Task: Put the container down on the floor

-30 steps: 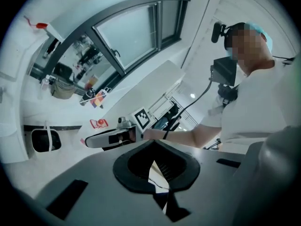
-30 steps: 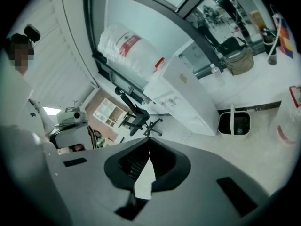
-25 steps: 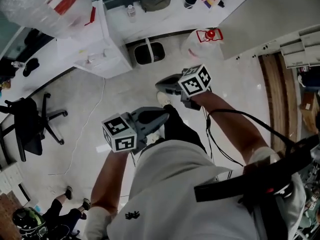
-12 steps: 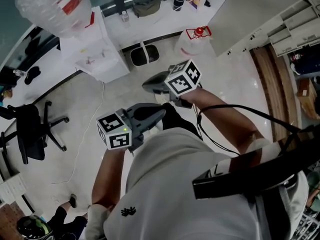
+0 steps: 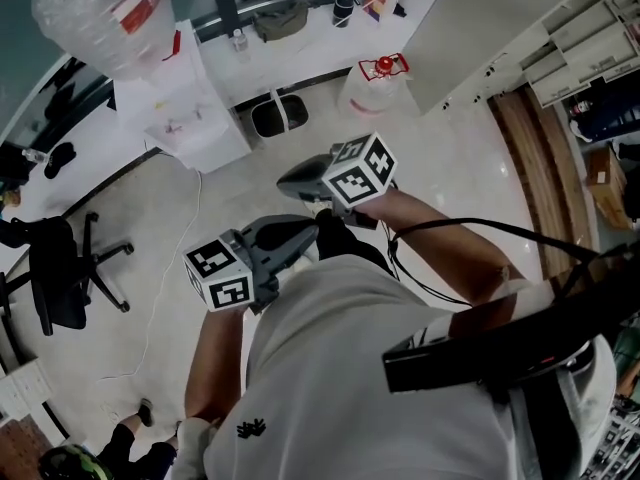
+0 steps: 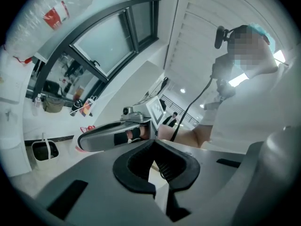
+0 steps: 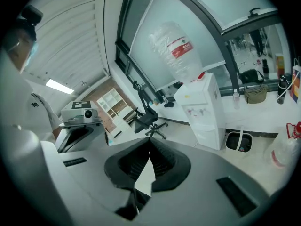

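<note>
The container, a clear water jug (image 5: 372,86) with a red handle, stands upright on the pale floor next to a cabinet corner. It also shows small in the left gripper view (image 6: 86,128) and at the right edge of the right gripper view (image 7: 283,150). Both grippers are held close to the person's body, well apart from the jug. My left gripper (image 5: 306,231) is shut with nothing between its jaws (image 6: 153,146). My right gripper (image 5: 284,180) is higher, points left, and is shut and empty too (image 7: 149,146).
A white water dispenser (image 5: 185,98) with an inverted bottle (image 5: 100,13) stands at the left. A small bin (image 5: 278,114) sits beside it, and a cord (image 5: 165,268) trails over the floor. An office chair (image 5: 60,268) and a long counter (image 5: 300,38) are nearby.
Both grippers stay shut and empty and have drifted slightly left in the head view. The jug has stayed on the floor while the view shifted a little.
</note>
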`<action>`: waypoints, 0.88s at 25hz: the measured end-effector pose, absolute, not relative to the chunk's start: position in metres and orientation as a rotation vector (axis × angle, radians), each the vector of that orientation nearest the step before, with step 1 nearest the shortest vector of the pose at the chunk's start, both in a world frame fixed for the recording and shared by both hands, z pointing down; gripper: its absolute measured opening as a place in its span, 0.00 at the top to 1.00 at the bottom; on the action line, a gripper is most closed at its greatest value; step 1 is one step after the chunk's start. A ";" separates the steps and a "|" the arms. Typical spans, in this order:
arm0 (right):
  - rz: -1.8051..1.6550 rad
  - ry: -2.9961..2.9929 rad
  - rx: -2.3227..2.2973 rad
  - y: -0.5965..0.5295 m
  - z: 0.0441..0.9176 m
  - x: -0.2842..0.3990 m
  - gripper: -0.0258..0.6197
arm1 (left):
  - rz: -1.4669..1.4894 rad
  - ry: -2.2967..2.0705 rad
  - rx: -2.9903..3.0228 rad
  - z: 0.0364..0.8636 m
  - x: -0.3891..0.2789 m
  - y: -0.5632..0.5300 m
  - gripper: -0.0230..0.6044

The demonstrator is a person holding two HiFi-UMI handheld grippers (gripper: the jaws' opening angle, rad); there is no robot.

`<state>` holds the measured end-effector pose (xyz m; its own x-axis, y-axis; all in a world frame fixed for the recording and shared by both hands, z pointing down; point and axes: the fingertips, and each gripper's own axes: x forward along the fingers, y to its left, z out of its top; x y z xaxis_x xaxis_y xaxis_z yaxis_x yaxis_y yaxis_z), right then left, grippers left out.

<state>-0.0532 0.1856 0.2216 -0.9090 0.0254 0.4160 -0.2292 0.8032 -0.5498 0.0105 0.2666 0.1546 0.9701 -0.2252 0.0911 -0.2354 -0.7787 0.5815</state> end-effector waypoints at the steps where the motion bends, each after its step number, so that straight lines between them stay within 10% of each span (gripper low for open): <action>1: 0.853 -2.584 0.153 0.189 0.221 -0.053 0.93 | 0.026 -0.326 2.490 0.155 0.010 0.268 0.95; 22: 0.803 -2.604 0.181 0.203 0.218 -0.044 0.93 | 0.056 -0.343 2.485 0.163 0.004 0.269 0.95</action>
<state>-0.0440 0.2030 0.2180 -0.9084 -0.0036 0.4180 -0.2386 0.8257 -0.5113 0.0042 0.2692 0.1631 0.9654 -0.2311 0.1210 -0.2577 -0.7727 0.5801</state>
